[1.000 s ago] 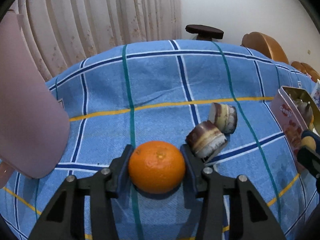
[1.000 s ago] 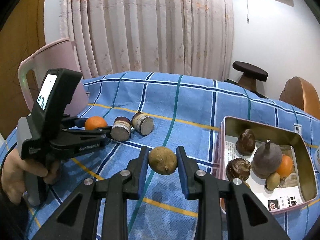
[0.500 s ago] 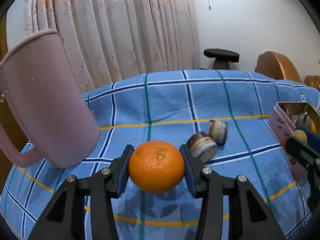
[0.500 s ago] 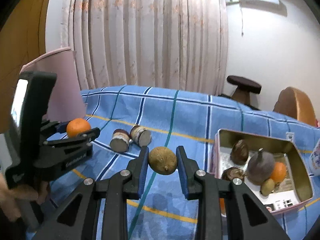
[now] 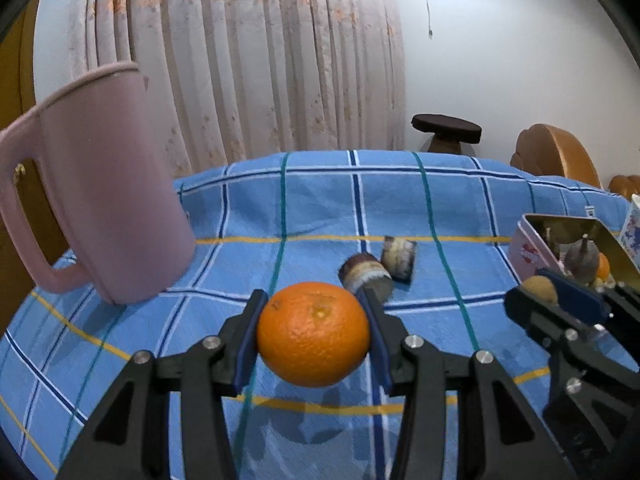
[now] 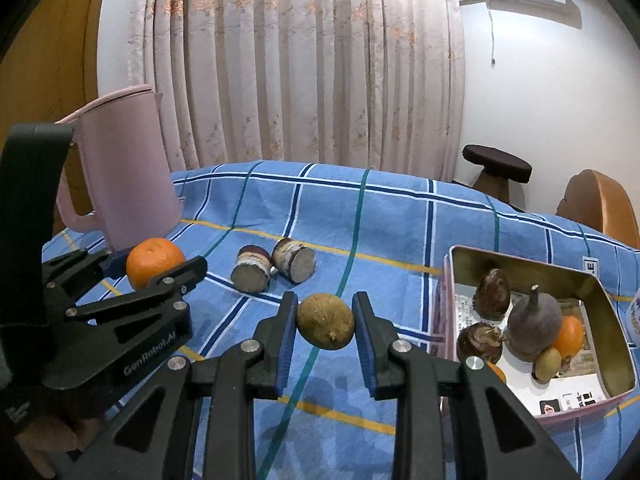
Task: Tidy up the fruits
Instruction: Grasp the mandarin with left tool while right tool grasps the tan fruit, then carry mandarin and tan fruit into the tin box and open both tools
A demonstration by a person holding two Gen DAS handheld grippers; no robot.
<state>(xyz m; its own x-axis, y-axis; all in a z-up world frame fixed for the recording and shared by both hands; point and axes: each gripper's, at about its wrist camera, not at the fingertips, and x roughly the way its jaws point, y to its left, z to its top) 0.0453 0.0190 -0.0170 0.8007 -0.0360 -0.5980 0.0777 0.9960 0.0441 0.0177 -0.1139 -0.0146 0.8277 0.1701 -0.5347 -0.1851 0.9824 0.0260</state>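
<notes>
My left gripper (image 5: 314,334) is shut on an orange (image 5: 313,333) and holds it above the blue checked cloth; it also shows in the right wrist view (image 6: 156,268). My right gripper (image 6: 325,322) is shut on a brown kiwi (image 6: 325,321), held above the cloth left of the tin; it shows in the left wrist view (image 5: 540,290). A metal tin (image 6: 608,312) at the right holds several fruits: dark brown ones, a purplish one, an orange, a kiwi. Two short striped cylinders (image 6: 274,266) lie on their sides mid-table.
A tall pink jug (image 5: 100,200) stands at the left on the cloth. A dark stool (image 6: 496,166) and wooden chair backs (image 6: 600,204) stand beyond the table's far right edge. Curtains hang behind. A patterned box edge (image 5: 632,224) shows right of the tin.
Both grippers have risen higher above the cloth with their fruits still held. The left gripper has pulled back, so the jug and cylinders look farther away.
</notes>
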